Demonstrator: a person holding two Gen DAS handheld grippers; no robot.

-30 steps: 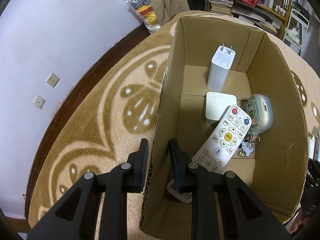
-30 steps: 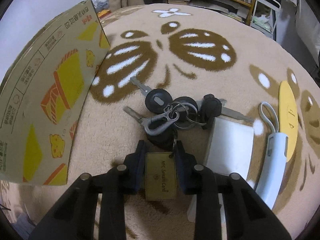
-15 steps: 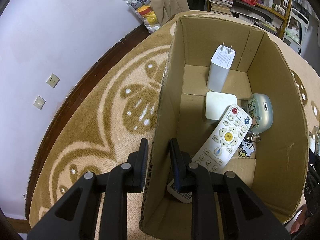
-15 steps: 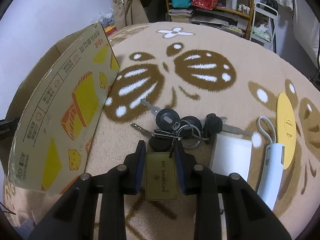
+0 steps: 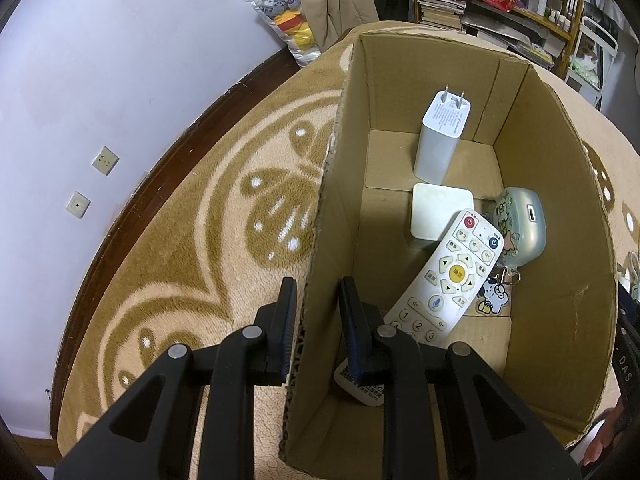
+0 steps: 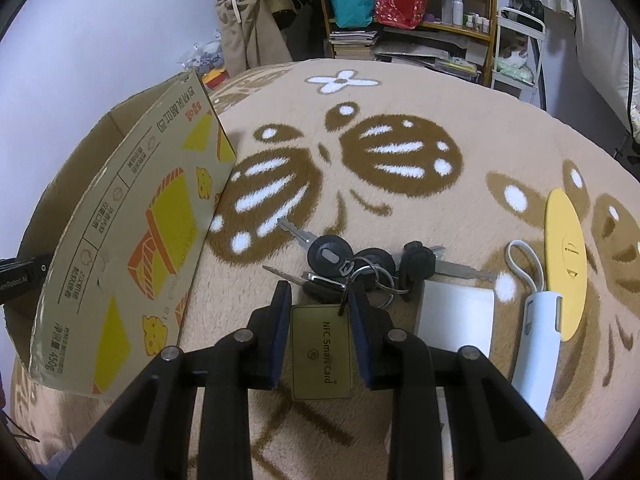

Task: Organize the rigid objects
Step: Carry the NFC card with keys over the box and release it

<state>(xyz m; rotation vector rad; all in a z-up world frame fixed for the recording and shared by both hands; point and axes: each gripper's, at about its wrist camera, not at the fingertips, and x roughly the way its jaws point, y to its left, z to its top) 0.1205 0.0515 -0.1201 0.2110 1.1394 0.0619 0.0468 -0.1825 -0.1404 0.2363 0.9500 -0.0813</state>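
My left gripper point(image 5: 316, 308) is shut on the left wall of the cardboard box point(image 5: 332, 184). Inside the box lie a white charger point(image 5: 440, 136), a white square block point(image 5: 440, 210), a white remote point(image 5: 444, 276), a pale green case point(image 5: 520, 224) with a charm, and a labelled item under the remote. My right gripper point(image 6: 320, 312) is shut on a gold NFC card point(image 6: 322, 352) tied to a bunch of black keys point(image 6: 352, 264), raised above the rug. The box point(image 6: 132, 240) stands to the left in the right wrist view.
On the rug to the right lie a white flat block point(image 6: 456, 316), a white stick with a loop point(image 6: 536, 336) and a yellow oval disc point(image 6: 566, 256). Shelves point(image 6: 408, 20) and clutter stand behind. A wall point(image 5: 100, 80) runs along the rug's left.
My right gripper has risen and tilted back with the NFC card, and the keys trail up with it. The left gripper and box have not moved.
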